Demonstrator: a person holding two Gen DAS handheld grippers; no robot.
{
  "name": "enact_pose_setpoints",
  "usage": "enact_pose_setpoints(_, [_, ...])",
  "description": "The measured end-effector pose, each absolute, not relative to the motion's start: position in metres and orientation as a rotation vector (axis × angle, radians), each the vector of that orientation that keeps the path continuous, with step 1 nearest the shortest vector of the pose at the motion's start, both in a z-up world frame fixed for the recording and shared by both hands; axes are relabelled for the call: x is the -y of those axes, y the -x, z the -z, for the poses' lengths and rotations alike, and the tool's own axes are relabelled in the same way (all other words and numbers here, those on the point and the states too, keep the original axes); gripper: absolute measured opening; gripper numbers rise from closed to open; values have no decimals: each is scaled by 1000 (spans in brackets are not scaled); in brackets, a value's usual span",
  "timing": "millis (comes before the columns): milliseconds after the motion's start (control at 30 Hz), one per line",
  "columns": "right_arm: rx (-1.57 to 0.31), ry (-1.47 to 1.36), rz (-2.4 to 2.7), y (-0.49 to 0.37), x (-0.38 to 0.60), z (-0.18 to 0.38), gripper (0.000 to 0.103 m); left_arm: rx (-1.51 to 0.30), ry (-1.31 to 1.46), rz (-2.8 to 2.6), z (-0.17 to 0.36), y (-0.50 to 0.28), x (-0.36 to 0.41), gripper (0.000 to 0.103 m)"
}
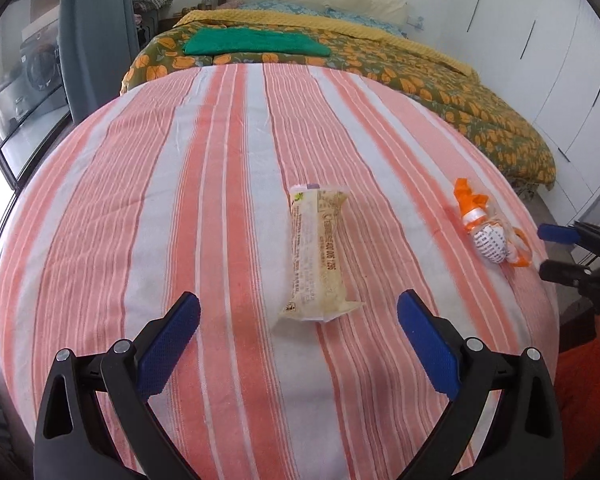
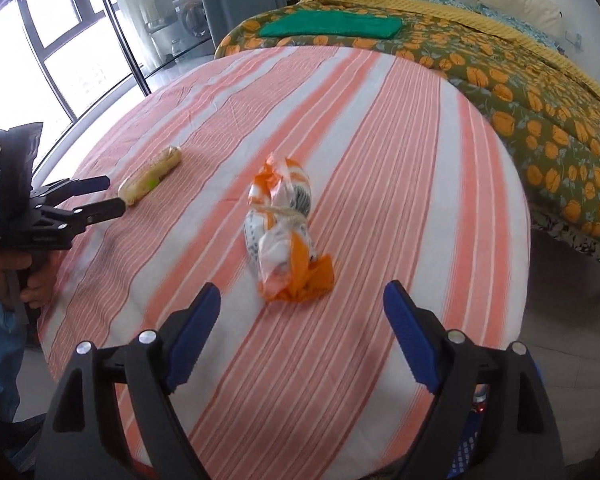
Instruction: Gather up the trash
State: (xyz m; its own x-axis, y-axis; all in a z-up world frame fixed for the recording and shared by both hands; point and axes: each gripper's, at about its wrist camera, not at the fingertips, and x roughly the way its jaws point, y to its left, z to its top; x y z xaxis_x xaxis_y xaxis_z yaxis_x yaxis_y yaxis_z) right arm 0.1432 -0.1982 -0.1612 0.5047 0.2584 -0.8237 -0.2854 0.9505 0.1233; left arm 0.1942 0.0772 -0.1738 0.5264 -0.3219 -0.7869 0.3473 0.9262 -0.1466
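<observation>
A long beige wrapper (image 1: 318,254) lies on the pink-striped cloth (image 1: 180,208), just ahead of my left gripper (image 1: 298,310), which is open and empty. A crumpled orange-and-white wrapper (image 2: 286,236), tied with string, lies ahead of my right gripper (image 2: 302,298), also open and empty. The orange wrapper also shows in the left wrist view (image 1: 488,228), with the right gripper (image 1: 550,250) at the far right. The beige wrapper (image 2: 150,180) and left gripper (image 2: 114,196) show at the left of the right wrist view.
The striped cloth covers a raised flat surface (image 2: 420,160). Behind it is a bed with an orange-flowered cover (image 1: 440,80), a folded green towel (image 1: 256,42) and pillows. Windows (image 2: 52,40) stand to the left, white cupboards (image 1: 560,60) to the right.
</observation>
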Motion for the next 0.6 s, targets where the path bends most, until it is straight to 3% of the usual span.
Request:
enact_pose_setpoints(167, [-997,83,-355,-165,180,166,82,-938,-118,378,172,-202,-55,96])
enact_pose_setpoints(233, [-1010,113,-358,-173,171,170,82,-962,-124,364,176,-207,-51,84])
enact_pose_setpoints(367, [-1017,86,-325,-187,166,178,81,-980,-123,335,180,-213,-50,77])
enact_pose_setpoints(433, [-1027,83,-318,-189,164,180,44,-979,-131,330,180,-215,-48,64])
enact_pose_setpoints(467, [-1028,76,-302,-188,165,181,44,-982,-138,330,181,-216,-46,60])
enact_pose_setpoints(533, [-1022,49,-294,-183,169,178,44,-984,-157,325,182,-217,-44,39])
enact_pose_setpoints(600, [-1001,27,-293,-175,173,172,44,-972,-165,327,181,-216,-44,29])
